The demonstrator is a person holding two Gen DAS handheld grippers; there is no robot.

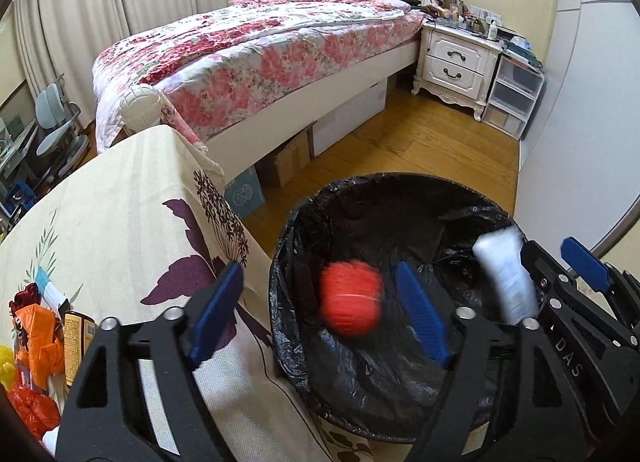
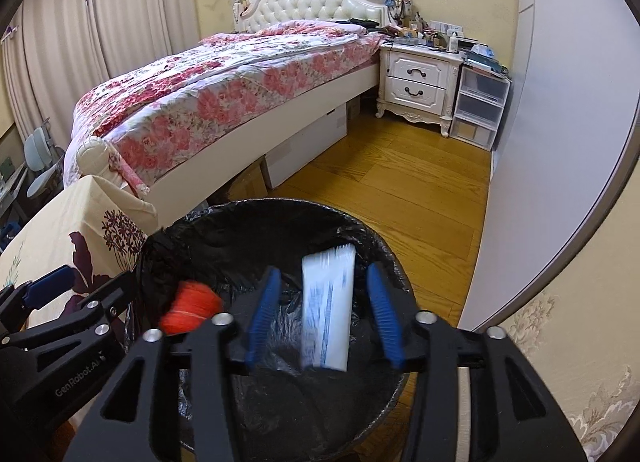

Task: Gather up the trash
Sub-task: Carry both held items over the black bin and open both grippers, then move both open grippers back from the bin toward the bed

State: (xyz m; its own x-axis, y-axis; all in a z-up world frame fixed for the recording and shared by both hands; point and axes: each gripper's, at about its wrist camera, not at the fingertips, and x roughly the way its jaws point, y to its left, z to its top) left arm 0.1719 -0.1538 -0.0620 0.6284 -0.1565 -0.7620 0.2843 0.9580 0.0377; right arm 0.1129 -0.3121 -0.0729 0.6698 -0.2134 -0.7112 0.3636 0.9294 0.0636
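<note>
Releasing over the lined bin [image 1: 400, 302]: left gripper [image 1: 320, 310] spread wide, red ball [image 1: 351, 298] loose between its fingers; right gripper [image 2: 326, 314] partly spread, white tube [image 2: 328, 310] slipping free. Keep both above the rim, spread until clear, then back to the bench [image 1: 120, 230] at left.

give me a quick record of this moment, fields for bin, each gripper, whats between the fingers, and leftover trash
bin: round bin with black liner, on the wood floor beside the cloth-covered table
left gripper: open, blurred red ball between the fingers, not pinched
right gripper: open, blurred white tube between the fingers, not pinched
leftover trash: orange wrappers on the table
</note>
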